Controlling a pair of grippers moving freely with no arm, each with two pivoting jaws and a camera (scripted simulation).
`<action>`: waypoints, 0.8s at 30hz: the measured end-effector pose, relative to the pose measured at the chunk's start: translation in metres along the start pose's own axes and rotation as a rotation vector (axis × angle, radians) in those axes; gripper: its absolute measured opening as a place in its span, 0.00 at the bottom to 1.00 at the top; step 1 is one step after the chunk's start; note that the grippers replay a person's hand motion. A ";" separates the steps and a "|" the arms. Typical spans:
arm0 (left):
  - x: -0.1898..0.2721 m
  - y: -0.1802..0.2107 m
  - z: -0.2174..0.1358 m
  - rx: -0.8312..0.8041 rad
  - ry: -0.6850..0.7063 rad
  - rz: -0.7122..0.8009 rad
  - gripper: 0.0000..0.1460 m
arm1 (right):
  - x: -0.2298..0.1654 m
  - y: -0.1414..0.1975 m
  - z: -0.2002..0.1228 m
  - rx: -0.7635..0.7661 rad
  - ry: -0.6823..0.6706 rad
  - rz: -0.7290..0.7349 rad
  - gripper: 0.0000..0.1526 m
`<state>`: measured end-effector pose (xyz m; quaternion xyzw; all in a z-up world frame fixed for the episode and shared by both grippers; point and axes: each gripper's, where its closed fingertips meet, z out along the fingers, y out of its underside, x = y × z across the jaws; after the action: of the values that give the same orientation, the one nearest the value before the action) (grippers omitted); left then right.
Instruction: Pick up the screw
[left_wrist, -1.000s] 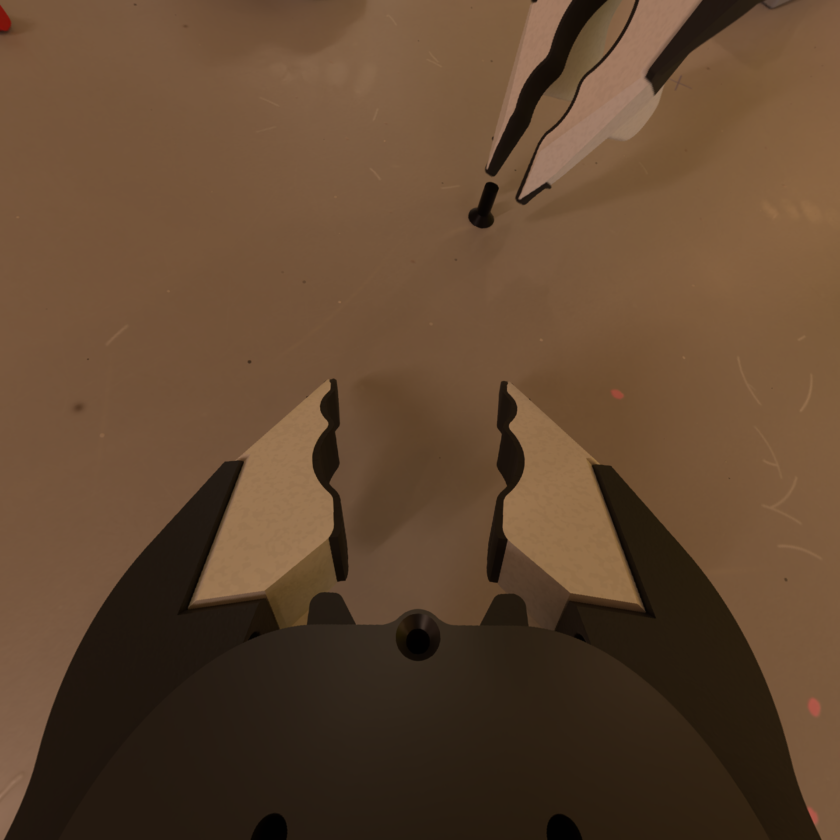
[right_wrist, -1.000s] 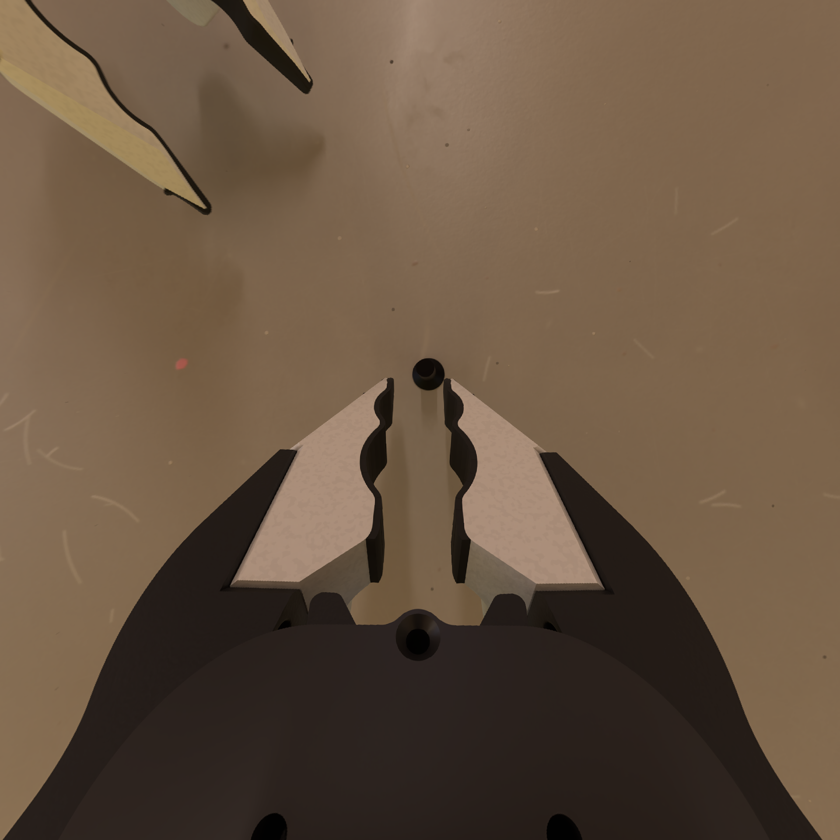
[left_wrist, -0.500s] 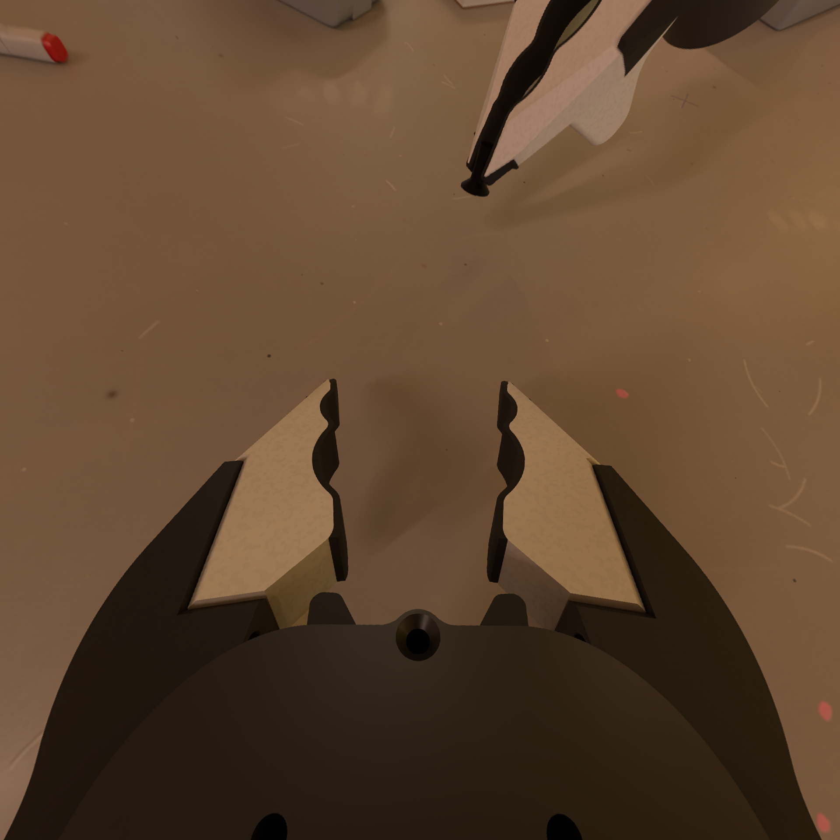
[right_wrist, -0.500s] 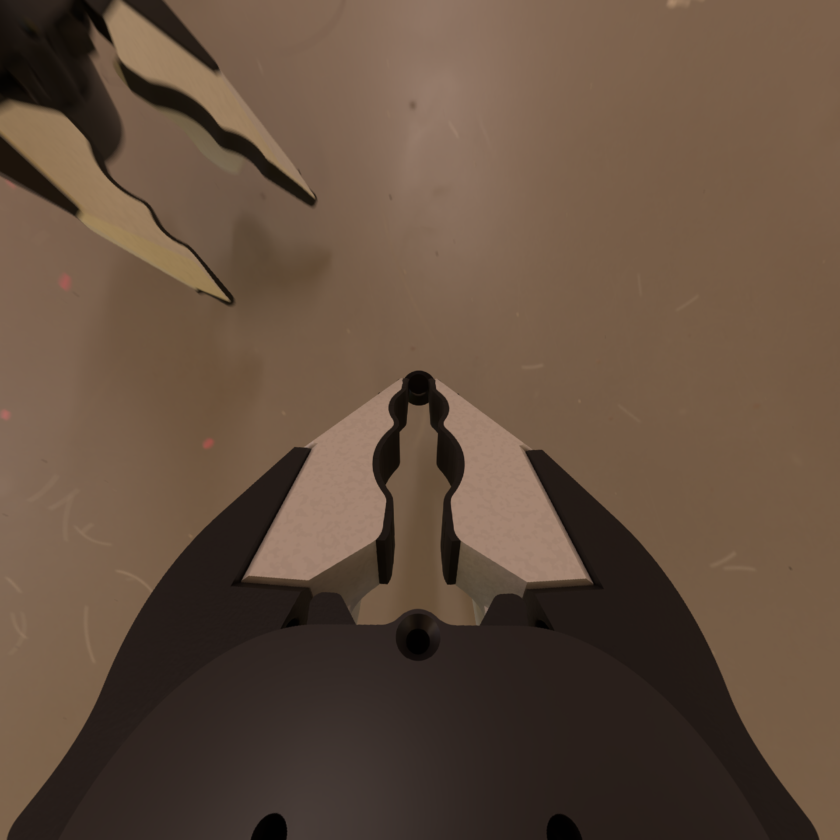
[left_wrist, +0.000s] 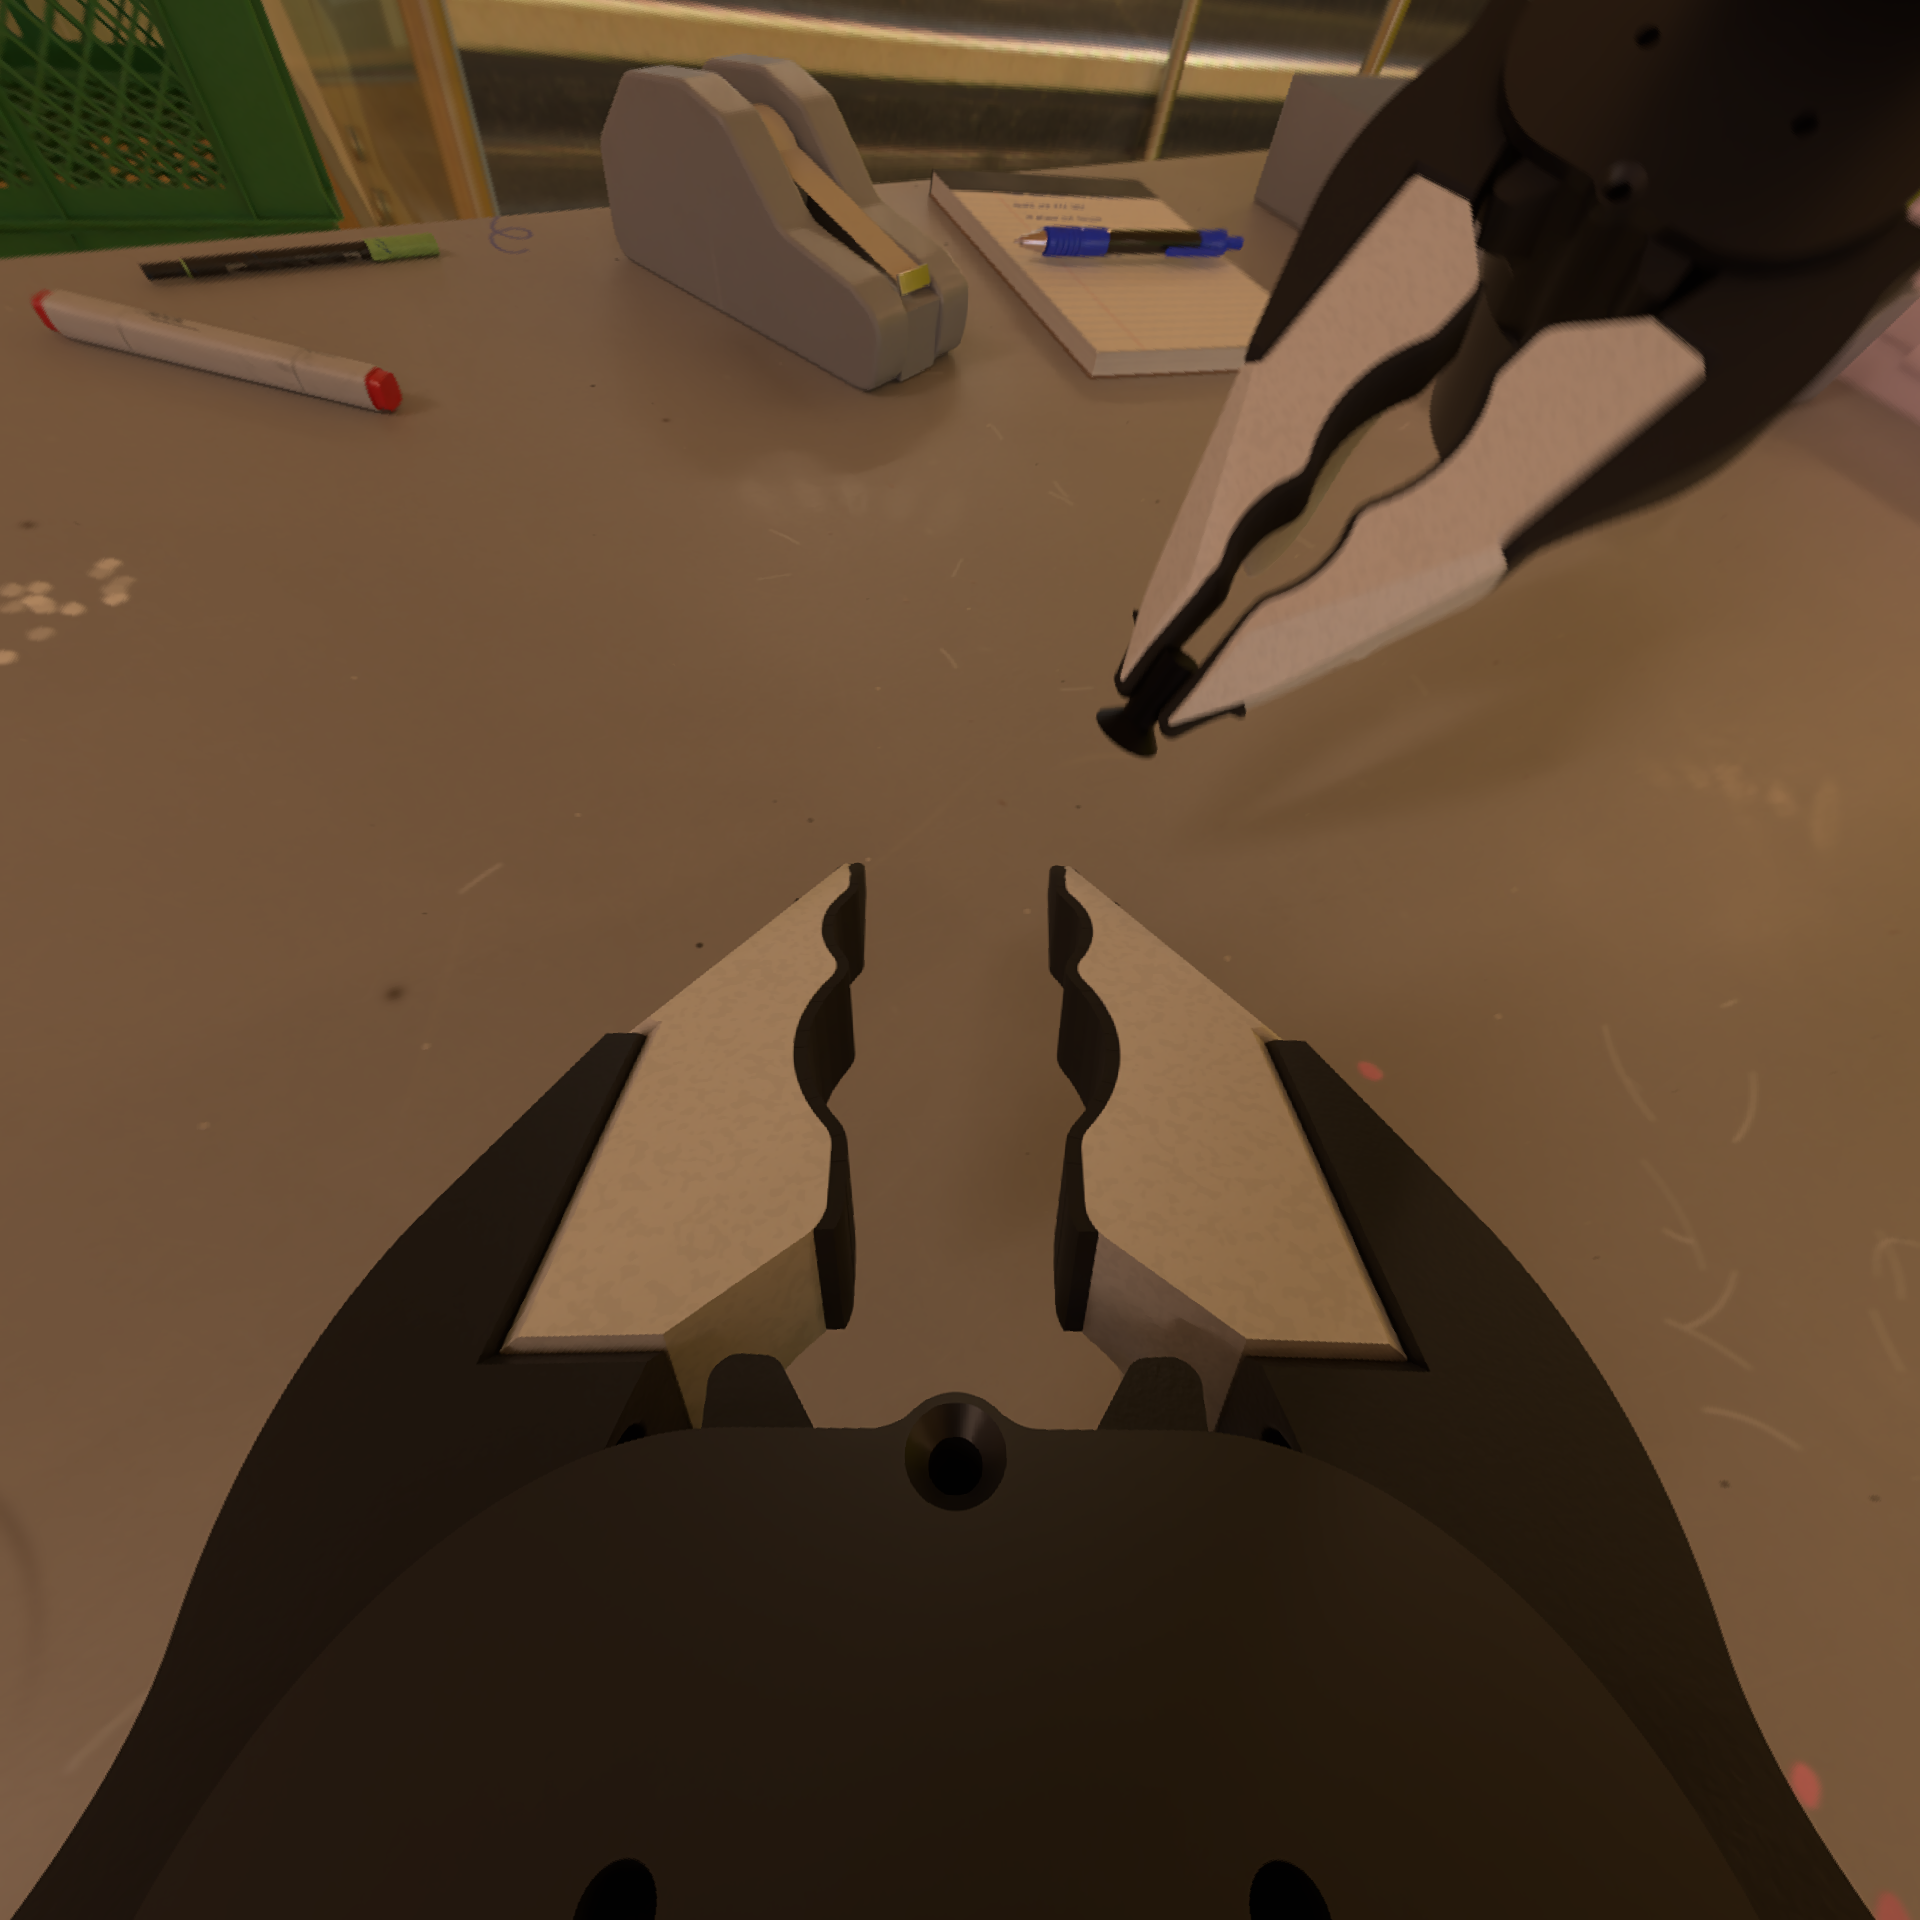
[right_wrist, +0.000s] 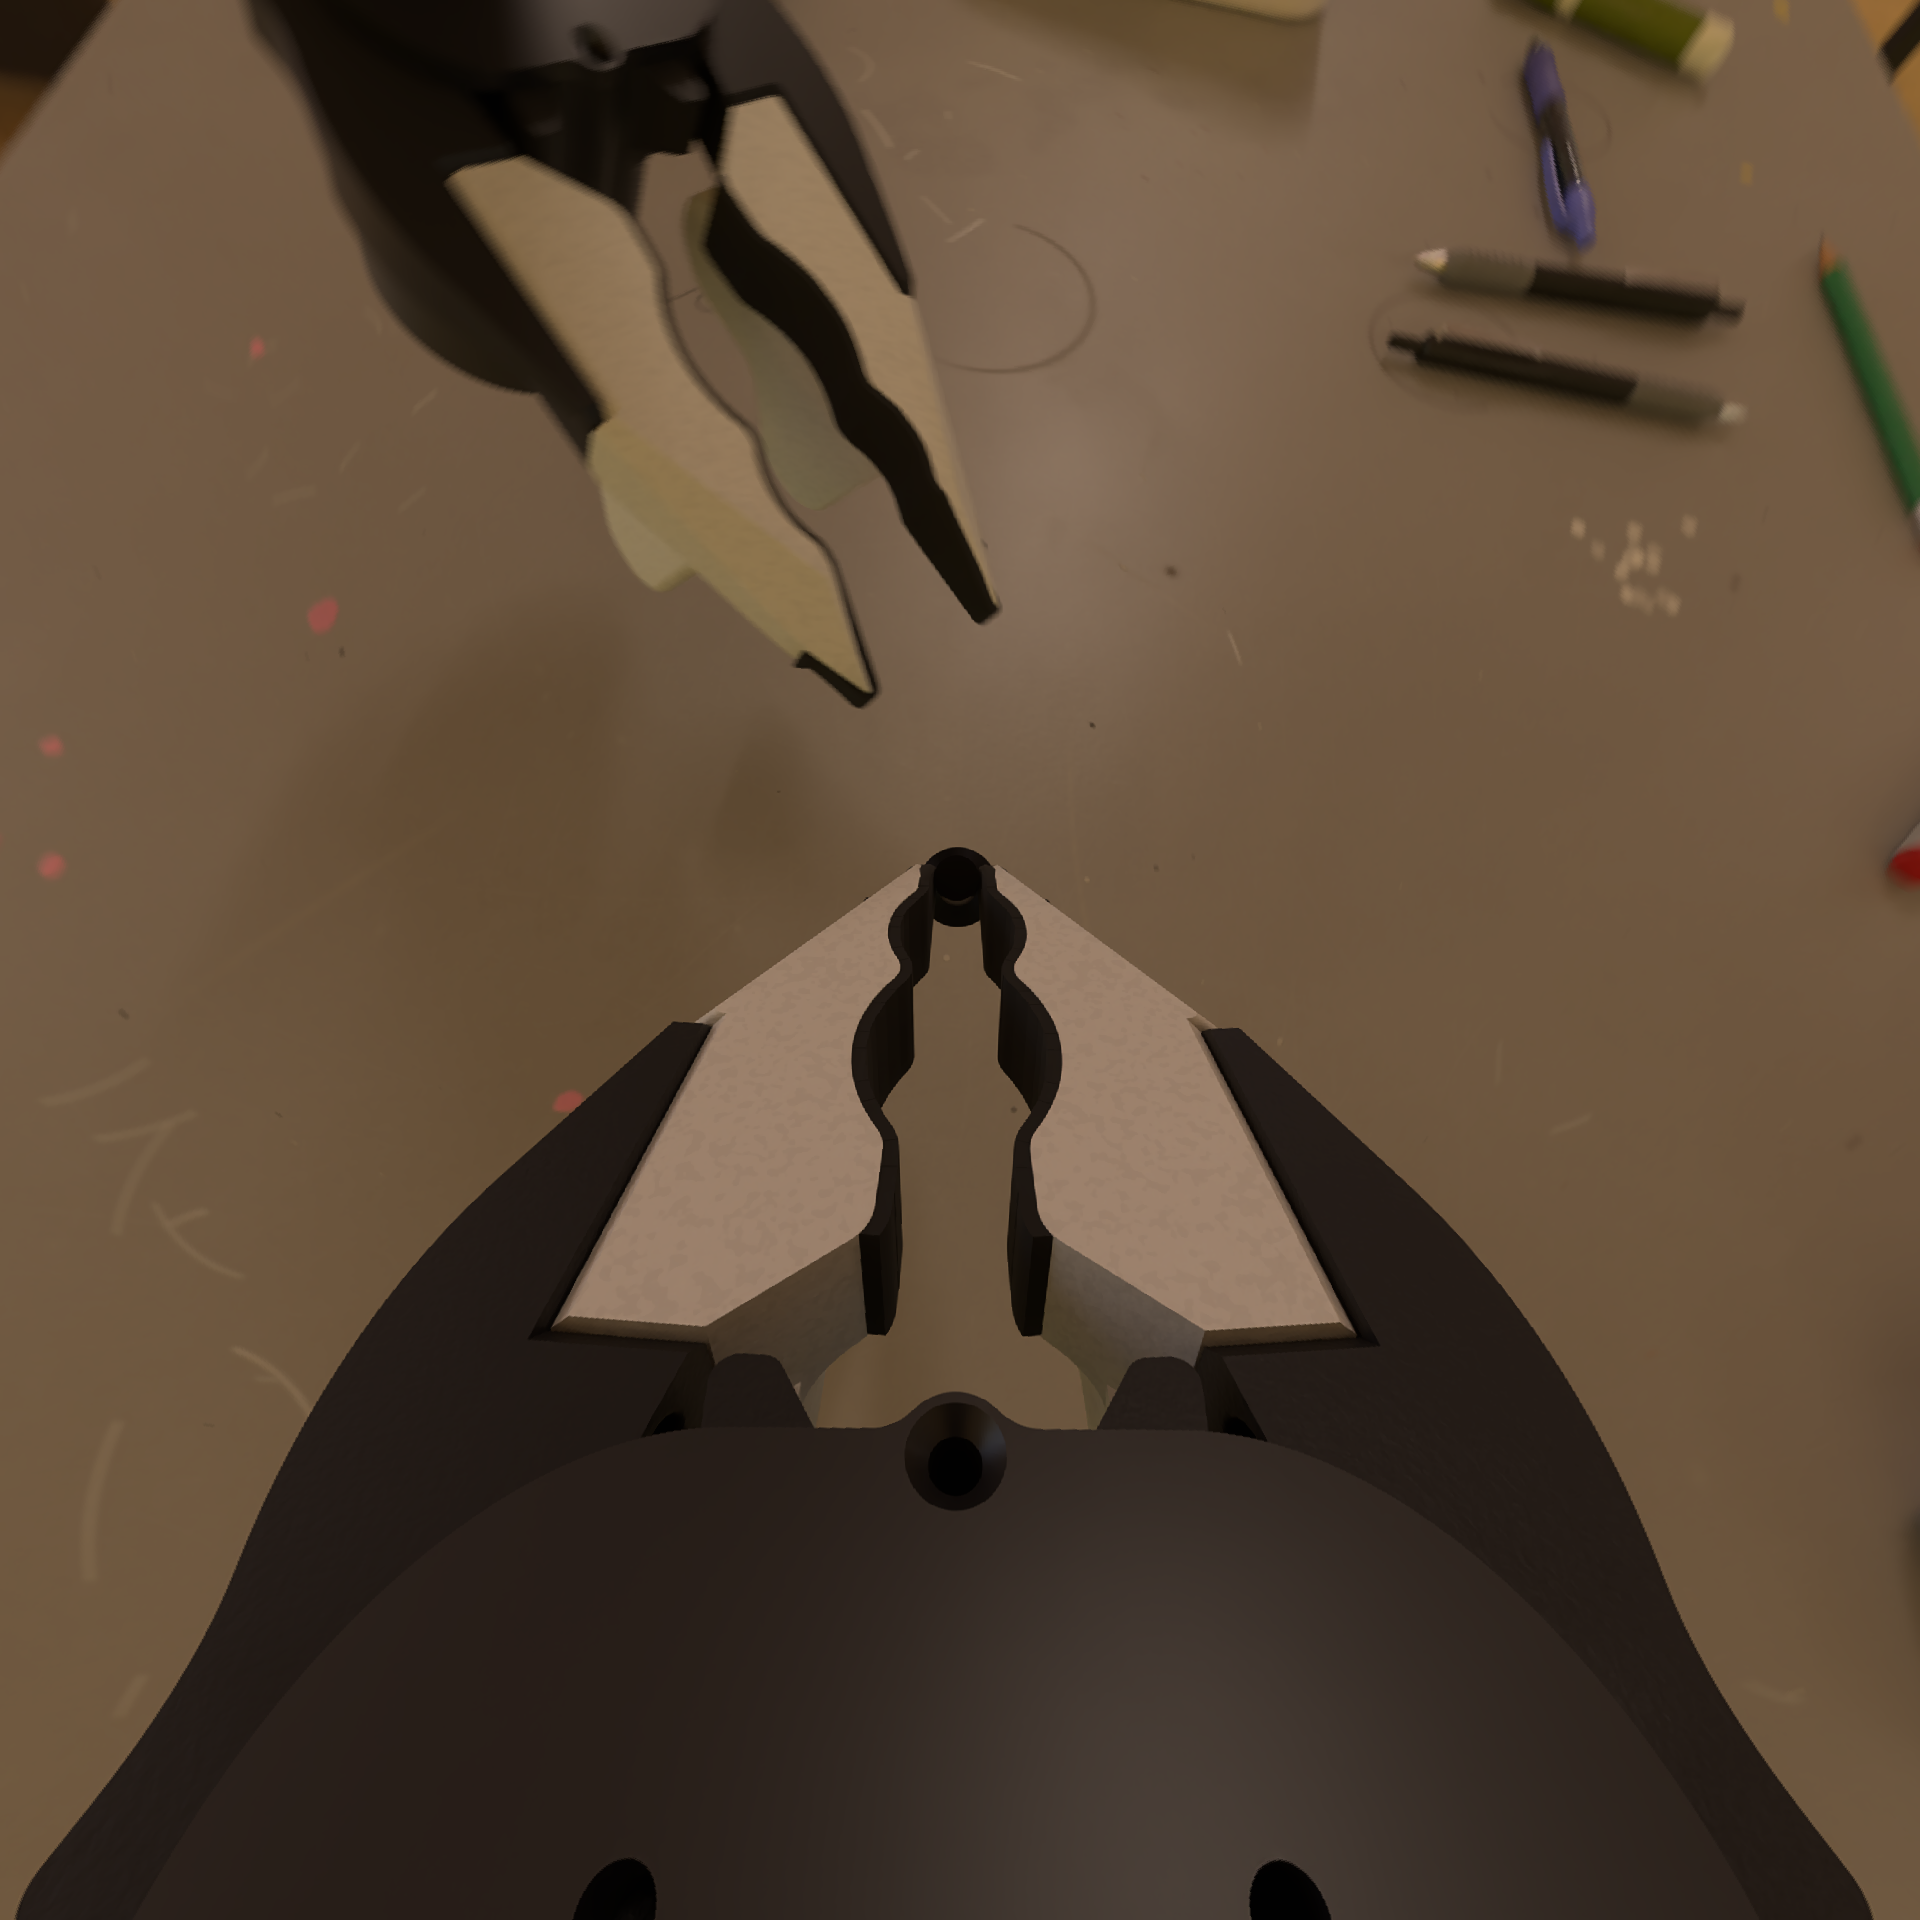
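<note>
A small black screw (right_wrist: 957, 900) is pinched between the tips of my right gripper (right_wrist: 957, 883), which is shut on it. In the left wrist view the right gripper (left_wrist: 1179, 691) comes in from the upper right and holds the screw (left_wrist: 1138, 717) above the table, head down and to the left. My left gripper (left_wrist: 956, 883) is open and empty, some way short of the screw. It also shows in the right wrist view (right_wrist: 920, 655) at the upper left, tips apart.
On the grey table (left_wrist: 520, 727) stand a grey tape dispenser (left_wrist: 779, 218), a notepad (left_wrist: 1122, 291) with a blue pen (left_wrist: 1127, 244), a red-capped marker (left_wrist: 208, 348), a green-tipped pen (left_wrist: 291, 258) and a green crate (left_wrist: 156, 114). Pens (right_wrist: 1569, 369) and a green pencil (right_wrist: 1870, 364) lie far right.
My right gripper closed on the screw and lifted it off the table. Both grippers rose and tilted, so more of the table and its stationery shows. The left stayed open.
</note>
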<state>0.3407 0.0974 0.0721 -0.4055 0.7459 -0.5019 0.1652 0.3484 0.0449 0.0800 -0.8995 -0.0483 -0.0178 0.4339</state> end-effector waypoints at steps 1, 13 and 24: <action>0.002 -0.001 0.000 0.006 0.010 -0.018 0.22 | -0.005 -0.002 0.001 0.000 0.007 -0.061 0.05; 0.036 -0.015 -0.010 0.143 0.216 -0.063 0.16 | -0.023 -0.009 0.003 -0.016 0.078 -0.282 0.05; 0.059 -0.021 -0.015 0.141 0.195 0.176 0.18 | -0.041 -0.023 -0.016 0.144 -0.071 -0.107 0.05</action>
<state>0.3039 0.0572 0.1069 -0.2751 0.7540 -0.5737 0.1633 0.3051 0.0442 0.1050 -0.8621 -0.1128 -0.0058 0.4939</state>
